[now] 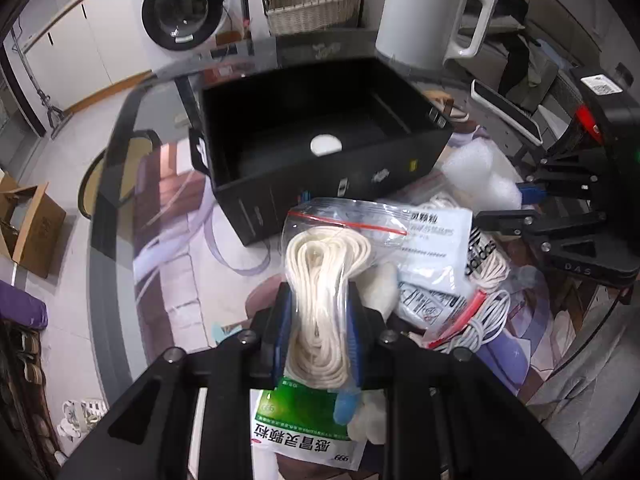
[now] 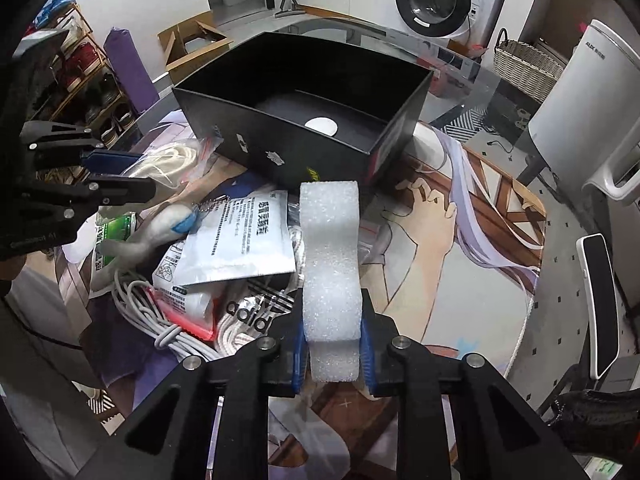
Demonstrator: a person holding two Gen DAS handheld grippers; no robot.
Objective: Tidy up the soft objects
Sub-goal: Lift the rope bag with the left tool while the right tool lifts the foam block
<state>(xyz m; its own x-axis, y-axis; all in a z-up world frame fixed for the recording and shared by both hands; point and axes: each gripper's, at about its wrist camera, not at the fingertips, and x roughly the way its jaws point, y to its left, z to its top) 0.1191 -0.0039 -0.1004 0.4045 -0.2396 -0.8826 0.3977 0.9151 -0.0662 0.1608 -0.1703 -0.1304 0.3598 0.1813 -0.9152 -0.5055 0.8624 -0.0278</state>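
Setting: glass table with printed mat, washing machine behind.
Rope bag: zip bag of coiled white rope, pinched by left hand-held gripper, raised over the pile.
Foam: white foam strip, clamped by right hand-held gripper.
Black box: open, just beyond both.
Pile: sachets, cable, beside box.

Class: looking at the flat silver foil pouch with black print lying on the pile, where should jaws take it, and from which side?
Grip the flat silver foil pouch at its free lower right corner, coming from above and from the printed-mat side. That edge overhangs the white cord bundle and black adidas bag, so a jaw could probably slip underneath.
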